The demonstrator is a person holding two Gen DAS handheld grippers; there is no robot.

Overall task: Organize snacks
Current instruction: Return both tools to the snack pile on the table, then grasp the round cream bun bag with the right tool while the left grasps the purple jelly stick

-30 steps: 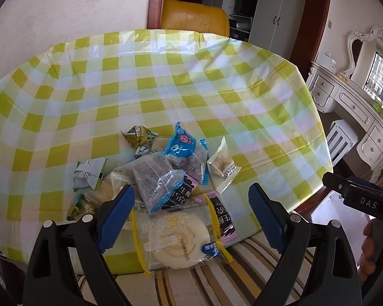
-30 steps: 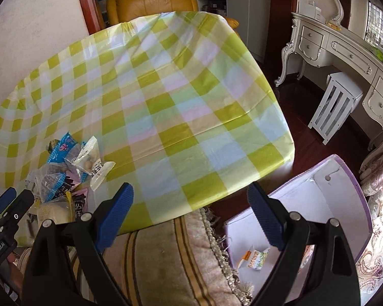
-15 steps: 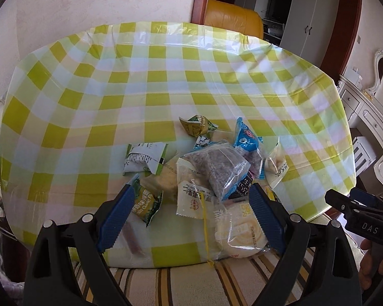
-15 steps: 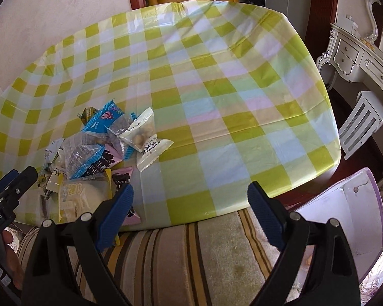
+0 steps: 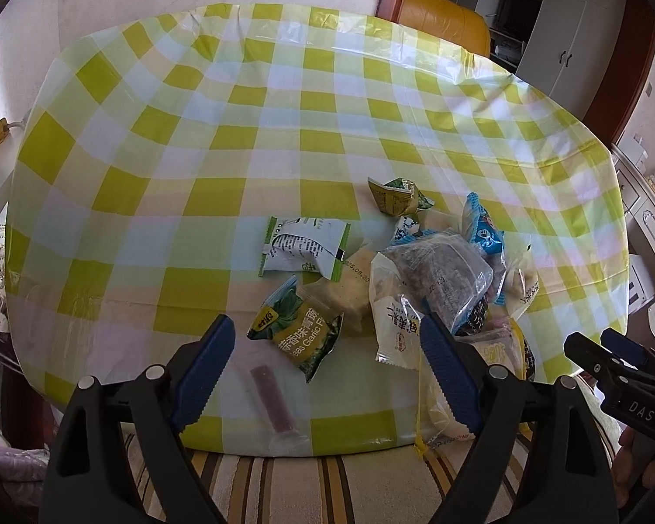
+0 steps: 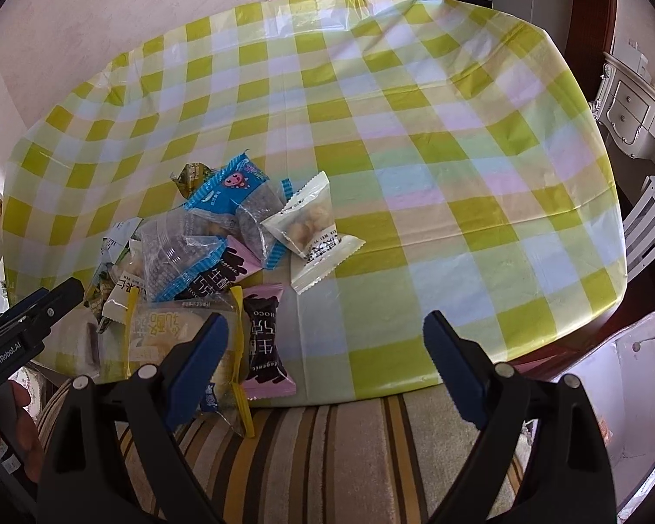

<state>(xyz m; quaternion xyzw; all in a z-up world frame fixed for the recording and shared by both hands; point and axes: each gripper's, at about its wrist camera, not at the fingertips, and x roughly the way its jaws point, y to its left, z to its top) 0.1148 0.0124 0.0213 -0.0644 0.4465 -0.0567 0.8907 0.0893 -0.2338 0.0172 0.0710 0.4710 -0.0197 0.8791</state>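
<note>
A pile of snack packets lies near the front edge of the checked table [image 5: 196, 131]. It includes a green garlic-pea packet [image 5: 299, 334], a white-and-green packet [image 5: 305, 249], a clear bag with dark contents [image 5: 436, 270] and a blue packet [image 5: 484, 227]. A purple bar [image 5: 270, 397] in clear wrap lies nearest the edge. My left gripper [image 5: 325, 323] hovers over the pea packet with its jaws closing, and neither pad touches a packet. My right gripper [image 6: 325, 319] is open over the table edge, just right of a pink chocolate packet [image 6: 264, 349]. A white nut packet [image 6: 312, 231] lies beyond it.
A striped cushion [image 6: 327, 458] sits below the table's front edge. A white box with a purple rim [image 6: 633, 371] stands on the floor at the right. A yellow armchair [image 5: 441, 17] is behind the table, with a white dresser [image 6: 629, 100] and stool [image 6: 650, 236] to the right.
Both grippers swung left and sank toward the table. The pile drifted right in the left wrist view and toward the centre in the right wrist view. The floor box slid to the frame's edge.
</note>
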